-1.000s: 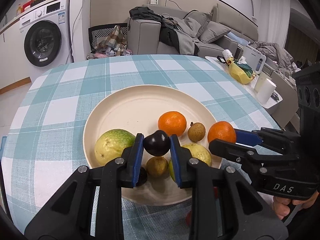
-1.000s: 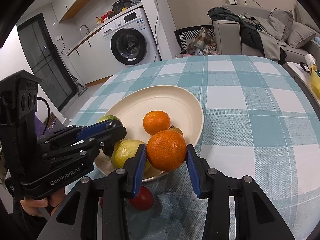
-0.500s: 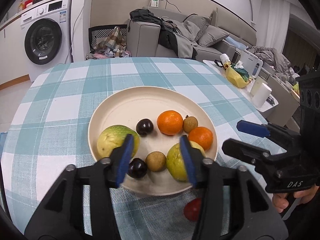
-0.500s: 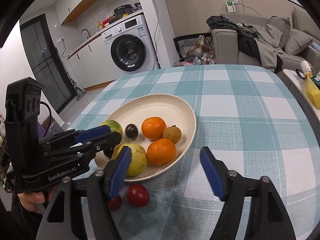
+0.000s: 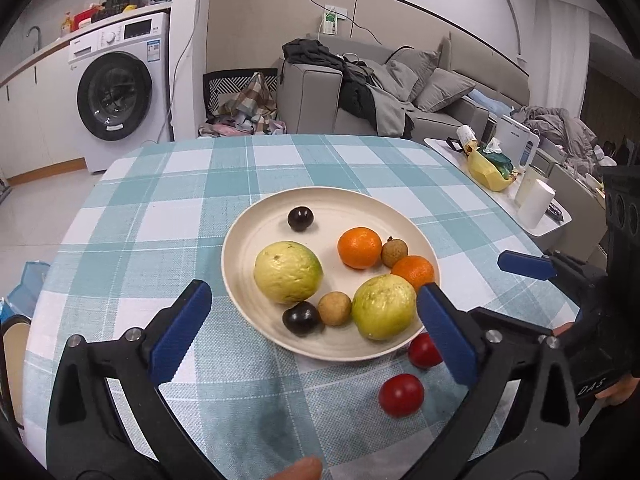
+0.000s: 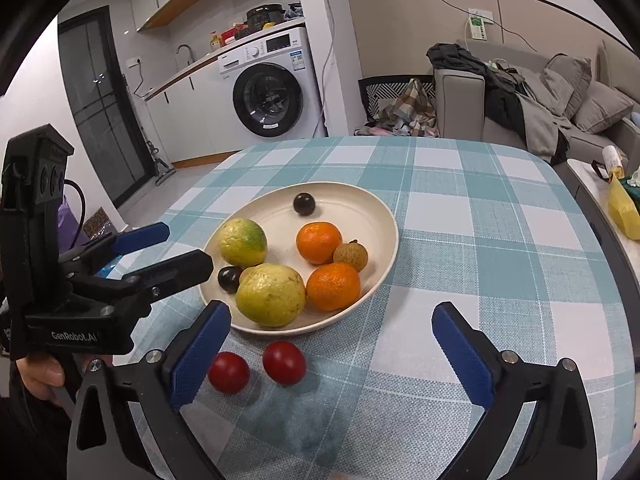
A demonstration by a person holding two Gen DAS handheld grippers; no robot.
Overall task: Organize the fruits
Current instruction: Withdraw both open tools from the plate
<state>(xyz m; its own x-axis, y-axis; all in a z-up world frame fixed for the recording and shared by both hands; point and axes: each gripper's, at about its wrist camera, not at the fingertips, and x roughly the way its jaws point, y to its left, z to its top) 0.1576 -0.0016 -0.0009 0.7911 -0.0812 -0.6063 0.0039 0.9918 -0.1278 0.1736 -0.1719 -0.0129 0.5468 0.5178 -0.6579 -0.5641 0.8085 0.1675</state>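
Fruits (image 5: 288, 272) beyond spread fingers (image 5: 180, 330).

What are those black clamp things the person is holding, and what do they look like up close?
They are two handheld grippers. Each has a black frame with silver bolts and two fingers faced with ribbed blue pads. The left gripper carries white "GenRobot.AI" lettering and a boxy black top with round openings and a black cable. The right gripper shows the letters "DAS".

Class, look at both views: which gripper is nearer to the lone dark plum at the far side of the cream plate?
Hard to call: both are about equally far. The left gripper and the right gripper, jaws opening and empty, both hang over the plate's near edge, with the dark plum across it.
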